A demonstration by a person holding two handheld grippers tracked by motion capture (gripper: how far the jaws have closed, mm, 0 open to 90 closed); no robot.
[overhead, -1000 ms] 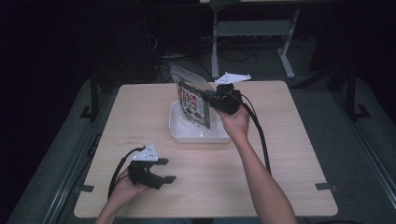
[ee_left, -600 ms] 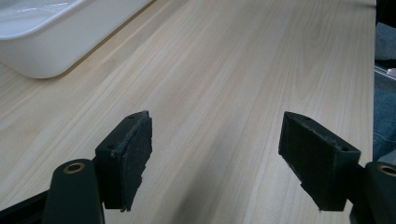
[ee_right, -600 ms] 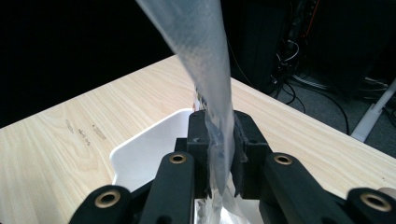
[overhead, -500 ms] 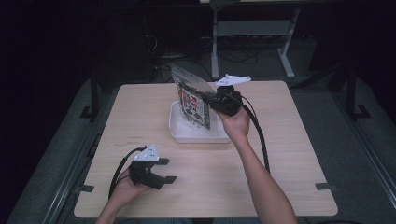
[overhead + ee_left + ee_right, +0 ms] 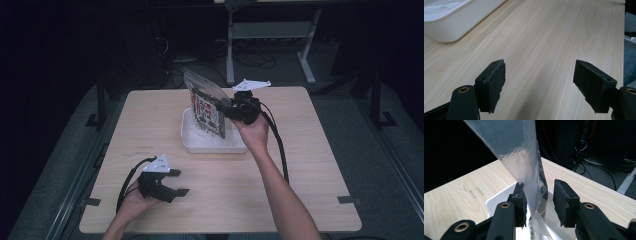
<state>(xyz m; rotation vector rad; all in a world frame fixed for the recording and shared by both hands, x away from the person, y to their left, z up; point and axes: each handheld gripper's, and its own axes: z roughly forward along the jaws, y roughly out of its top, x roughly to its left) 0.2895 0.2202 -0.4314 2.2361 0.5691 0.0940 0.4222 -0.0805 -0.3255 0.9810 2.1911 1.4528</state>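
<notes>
Left gripper (image 5: 176,182) rests idle on the near tabletop (image 5: 310,170), fingers (image 5: 491,83) spread, empty. Farther off, the right gripper (image 5: 222,107) stands at a clear bag (image 5: 207,107) upright over the white tray (image 5: 212,145) (fingers parted around its edge, not pinching), likely releasing it there.

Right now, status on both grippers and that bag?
Left gripper open, idle on table. Right gripper open around bag, which stands upright in white tray. Nothing in the way.
</notes>
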